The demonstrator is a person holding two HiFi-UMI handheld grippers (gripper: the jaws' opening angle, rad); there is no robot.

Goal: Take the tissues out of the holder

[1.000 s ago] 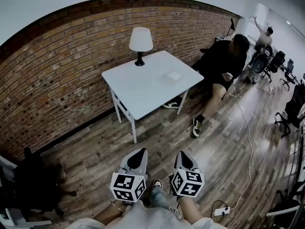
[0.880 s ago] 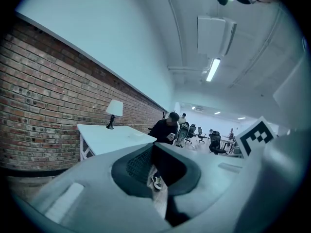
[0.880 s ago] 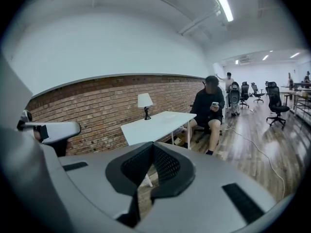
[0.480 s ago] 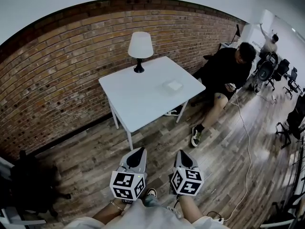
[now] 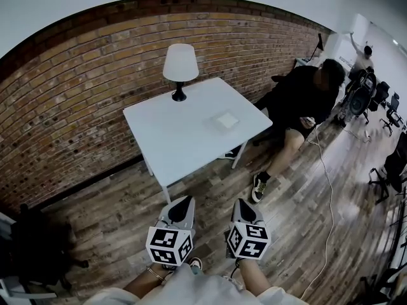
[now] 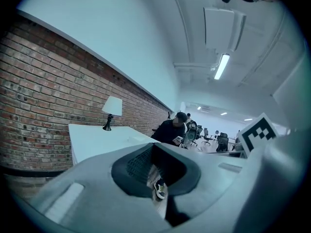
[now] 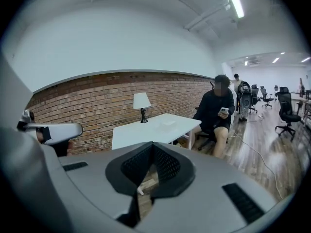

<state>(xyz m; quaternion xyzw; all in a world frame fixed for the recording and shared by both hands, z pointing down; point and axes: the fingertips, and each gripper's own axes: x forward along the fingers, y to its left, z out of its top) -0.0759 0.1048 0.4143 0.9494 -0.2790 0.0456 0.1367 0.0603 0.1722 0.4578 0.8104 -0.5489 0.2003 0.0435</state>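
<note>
The tissue holder [image 5: 226, 120] is a flat white box lying on the right part of a white table [image 5: 178, 138] ahead of me; it also shows small in the right gripper view [image 7: 168, 123]. Both grippers hang low and close to my body, well short of the table and over the wooden floor. My left gripper [image 5: 186, 199] has its jaws together with nothing between them, and its tips meet in its own view [image 6: 153, 145]. My right gripper [image 5: 240, 203] is likewise shut and empty [image 7: 153, 143].
A white-shaded lamp [image 5: 180, 65] stands at the table's far corner by the brick wall. A person in black [image 5: 299, 97] sits right of the table, legs stretched toward it. A cable [image 5: 331, 202] runs across the floor at right. A dark chair [image 5: 38, 246] stands at lower left.
The table has grown larger and drifted left in the head view as I come nearer. Both grippers keep their place and stay shut.
</note>
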